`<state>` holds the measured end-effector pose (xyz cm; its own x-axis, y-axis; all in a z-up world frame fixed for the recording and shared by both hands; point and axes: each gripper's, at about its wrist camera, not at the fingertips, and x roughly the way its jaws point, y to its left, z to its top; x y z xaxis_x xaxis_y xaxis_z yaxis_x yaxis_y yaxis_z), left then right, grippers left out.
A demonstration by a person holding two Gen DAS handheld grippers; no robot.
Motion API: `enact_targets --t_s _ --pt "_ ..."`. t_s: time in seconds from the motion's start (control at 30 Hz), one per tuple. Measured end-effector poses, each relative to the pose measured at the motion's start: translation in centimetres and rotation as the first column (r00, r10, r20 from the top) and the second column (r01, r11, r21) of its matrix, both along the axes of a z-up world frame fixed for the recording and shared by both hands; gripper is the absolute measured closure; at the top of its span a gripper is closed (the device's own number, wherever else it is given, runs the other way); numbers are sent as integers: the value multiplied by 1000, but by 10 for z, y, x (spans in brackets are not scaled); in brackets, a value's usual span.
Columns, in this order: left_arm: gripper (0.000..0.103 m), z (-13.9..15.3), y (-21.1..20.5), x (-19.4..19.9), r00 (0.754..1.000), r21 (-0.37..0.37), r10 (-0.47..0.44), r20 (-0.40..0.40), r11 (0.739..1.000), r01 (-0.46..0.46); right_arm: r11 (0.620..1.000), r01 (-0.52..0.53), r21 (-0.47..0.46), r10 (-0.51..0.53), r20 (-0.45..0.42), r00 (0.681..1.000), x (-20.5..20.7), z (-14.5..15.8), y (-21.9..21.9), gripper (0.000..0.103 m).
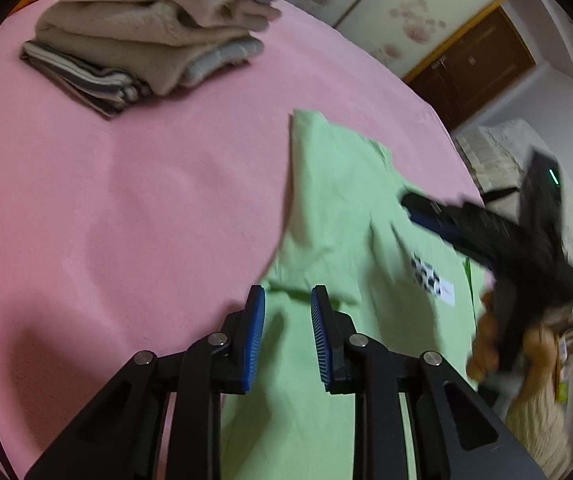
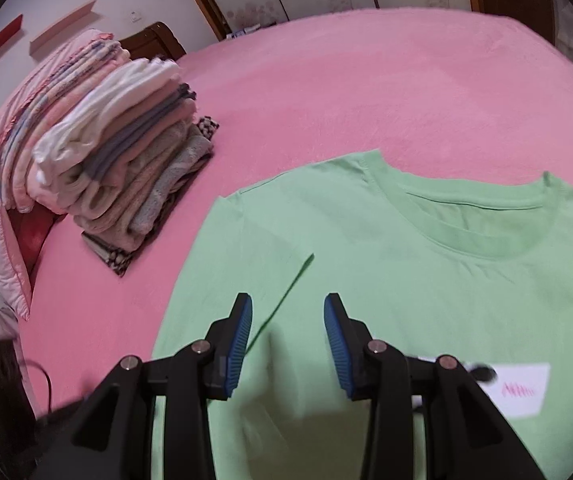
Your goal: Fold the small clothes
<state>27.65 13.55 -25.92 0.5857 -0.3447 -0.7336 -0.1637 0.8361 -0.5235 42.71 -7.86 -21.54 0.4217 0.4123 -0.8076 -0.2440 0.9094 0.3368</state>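
Here the green T-shirt [image 2: 426,280] is lying spread on the pink bed [image 2: 346,80], near the stack of folded clothes [image 2: 118,160]. Both the left claw [image 1: 287,300] and right claw [image 2: 287,308] are hovering above it, parted, gripping nothing.

both grippers, left gripper [image 1: 287,294] and right gripper [image 2: 288,302], have black linkage arms, round silver pins and ribbed blue pads [image 2: 238,344]; a bare-skinned hand [image 1: 498,344] wears a cream knit sleeve [image 1: 542,428].
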Motion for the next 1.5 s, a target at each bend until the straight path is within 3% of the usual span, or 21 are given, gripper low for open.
enact_targets --t_s 0.37,0.47,0.63,0.77,0.9,1.0,1.13,1.43,1.5 --pt "81 -5 -11 0 1000 89 8 28 996 -11 1000 -28 6 28 -57 998 35 -31 23 67" --pt "82 -8 -14 3 1000 80 11 -1 997 -11 998 -64 -25 63 -35 997 34 -30 30 102" --pt "82 -15 -28 6 999 96 -8 -50 995 12 991 -18 -133 23 37 999 30 -23 28 102" --pt "82 -11 -29 6 998 97 -22 -52 995 27 990 2 -143 0 9 1000 28 -23 21 99" --pt "80 10 -11 12 1000 95 0 0 996 0 999 0 -50 0 8 1000 -1 -6 10 78" --pt "79 19 0 20 1000 95 7 25 995 -10 999 -39 36 39 -6 999 -36 1 8 77" --pt "79 11 4 31 1000 73 -7 -2 997 7 989 -59 132 68 -67 995 -63 -8 13 77" --pt "79 -11 3 32 998 53 -6 -63 999 9 969 -62 238 101 -155 983 -76 -40 33 78" --pt "79 -16 1 34 997 65 -3 -75 998 8 973 -68 221 101 -140 985 -76 -41 37 94"
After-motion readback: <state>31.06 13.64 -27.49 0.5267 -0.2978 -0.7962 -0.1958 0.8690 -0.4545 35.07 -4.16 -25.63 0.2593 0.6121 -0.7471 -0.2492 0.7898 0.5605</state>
